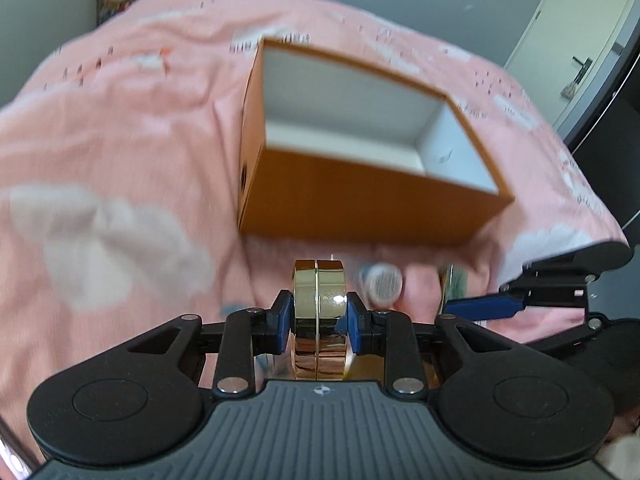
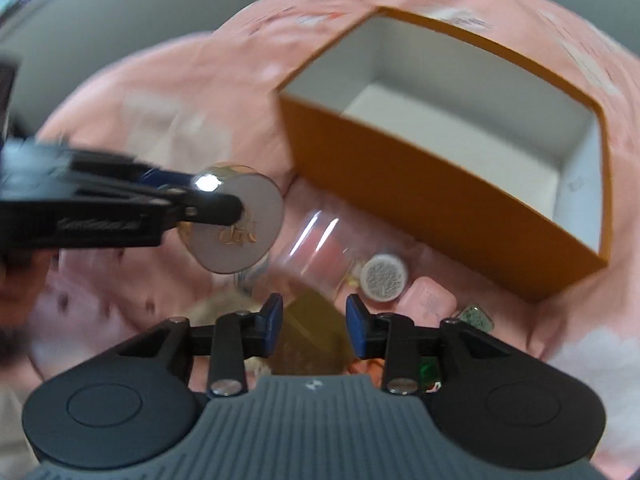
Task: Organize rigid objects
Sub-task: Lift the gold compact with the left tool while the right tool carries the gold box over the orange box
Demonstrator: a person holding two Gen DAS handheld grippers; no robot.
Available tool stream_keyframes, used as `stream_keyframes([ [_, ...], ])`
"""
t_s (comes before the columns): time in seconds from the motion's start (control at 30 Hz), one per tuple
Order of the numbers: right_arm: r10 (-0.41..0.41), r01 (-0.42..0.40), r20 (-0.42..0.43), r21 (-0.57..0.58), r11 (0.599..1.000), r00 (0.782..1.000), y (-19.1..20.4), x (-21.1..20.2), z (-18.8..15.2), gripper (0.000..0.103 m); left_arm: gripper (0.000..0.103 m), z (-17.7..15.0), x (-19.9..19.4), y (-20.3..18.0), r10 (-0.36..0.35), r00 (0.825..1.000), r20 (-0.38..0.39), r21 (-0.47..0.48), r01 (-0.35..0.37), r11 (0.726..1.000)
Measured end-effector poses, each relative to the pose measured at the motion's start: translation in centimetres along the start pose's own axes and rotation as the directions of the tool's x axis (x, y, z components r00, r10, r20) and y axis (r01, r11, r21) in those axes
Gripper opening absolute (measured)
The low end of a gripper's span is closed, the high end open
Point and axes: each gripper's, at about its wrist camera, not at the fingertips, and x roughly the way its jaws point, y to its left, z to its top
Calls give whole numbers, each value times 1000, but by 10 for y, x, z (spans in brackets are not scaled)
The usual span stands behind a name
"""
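The left gripper (image 1: 318, 316) is clamped on a round gold compact (image 1: 319, 320), held on edge between its blue pads, above the pink bedspread (image 1: 120, 128) and just short of the open orange box (image 1: 360, 196). In the right wrist view the compact's pale lid (image 2: 236, 232) faces the camera. The right gripper (image 2: 314, 320) hangs with its jaws apart, holding nothing, over a blurred clutter near the box's front wall: a small round white-capped container (image 2: 383, 278), a pink case (image 2: 428, 300) and a green patterned piece (image 2: 476, 317). The box interior looks bare white.
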Motion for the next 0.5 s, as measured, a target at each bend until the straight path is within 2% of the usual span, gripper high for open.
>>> stream_keyframes([
  [0.1,-9,0,-54,-167,986,999,23,8,-3,46,31,-11,4,4,-2,999,-36,-16,1,1000],
  [0.17,-66,39,-83,-294,955,994,37,18,-7,63,31,-15,7,4,-4,999,-51,-17,3,1000],
  [0.27,-150,93,-99,-429,898,984,48,26,-18,64,31,-17,10,4,-16,998,-67,-20,15,1000],
  [0.5,-201,97,-139,-537,838,970,61,47,-21,66,31,-20,16,6,-3,994,-109,-34,-1,999],
])
